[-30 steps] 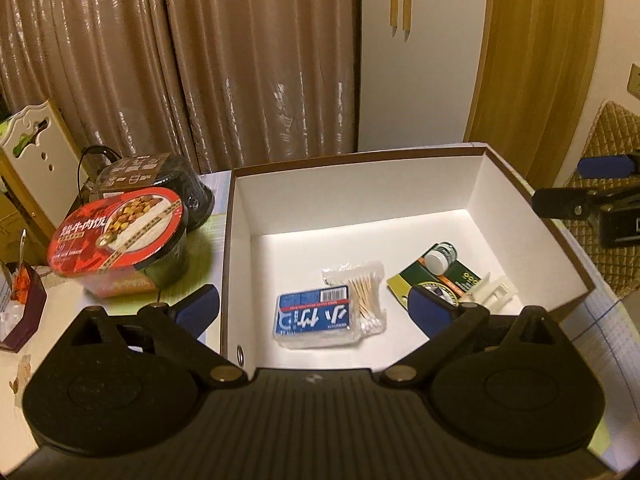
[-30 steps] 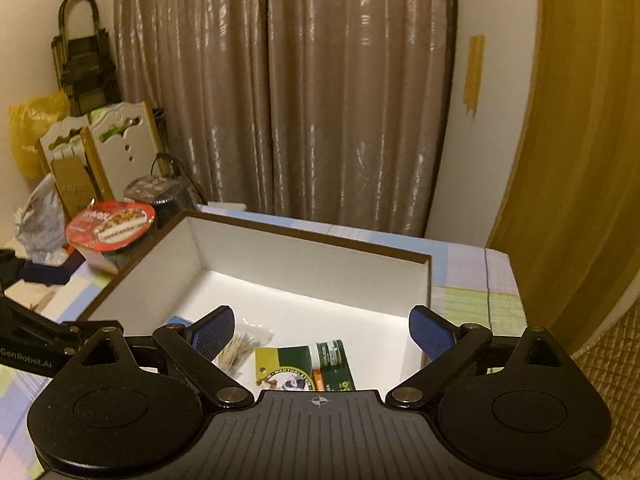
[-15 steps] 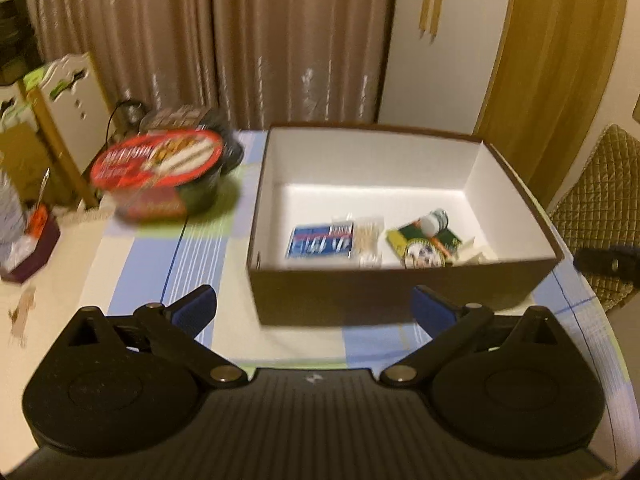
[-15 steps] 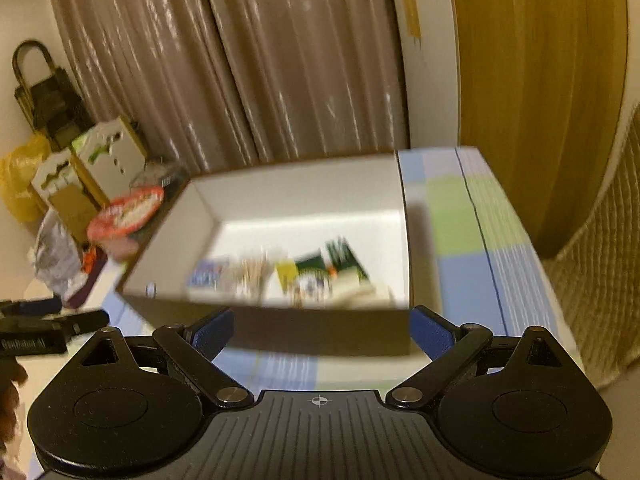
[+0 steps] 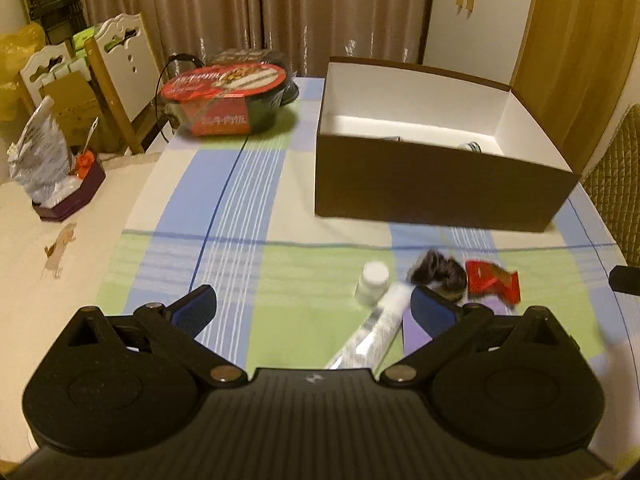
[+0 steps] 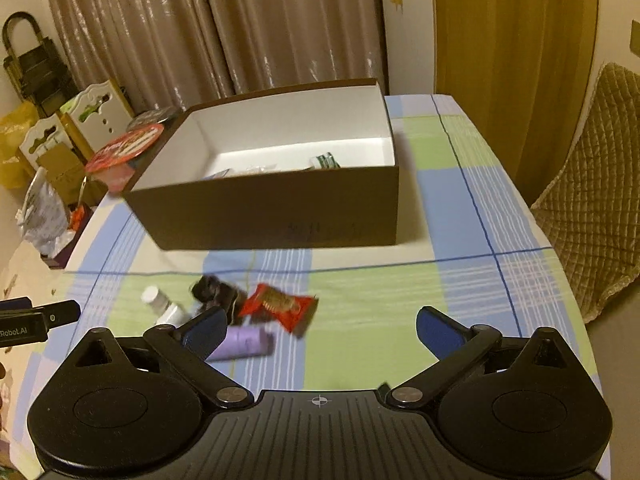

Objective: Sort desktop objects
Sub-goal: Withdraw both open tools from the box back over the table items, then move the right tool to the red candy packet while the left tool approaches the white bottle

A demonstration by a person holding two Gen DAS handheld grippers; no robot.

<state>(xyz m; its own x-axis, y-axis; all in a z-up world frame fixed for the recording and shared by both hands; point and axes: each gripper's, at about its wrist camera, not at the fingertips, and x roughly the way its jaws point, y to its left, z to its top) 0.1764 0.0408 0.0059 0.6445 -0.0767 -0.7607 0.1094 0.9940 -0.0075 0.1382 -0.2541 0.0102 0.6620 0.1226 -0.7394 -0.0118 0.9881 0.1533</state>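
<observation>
Through my left wrist camera, my left claw (image 5: 312,312) hangs spread wide and empty above the desk (image 5: 280,280). A small cluster lies just ahead of its right finger: a white-capped bottle (image 5: 373,282) standing upright, a silvery tube (image 5: 376,330) lying flat beside it, a dark soft bundle (image 5: 438,274), perhaps a hair tie, and a red snack packet (image 5: 494,282). I judge the bottle light, stiff and smooth, best pinched across its body below the cap; the tube would dent, so I'd take it near its firmer shoulder. The brown box (image 5: 432,192) stands well beyond, its contents mostly hidden by the near wall.

Through my right wrist camera, my right claw (image 6: 320,330) is likewise spread and empty. Only here does a lilac cylinder (image 6: 244,344) show plainly, lying on its side by the left finger, likely to roll. The packet (image 6: 280,306) looks crinkly and light, best gripped at a sealed edge. Items inside the box (image 6: 280,208) peek over its rim.
</observation>
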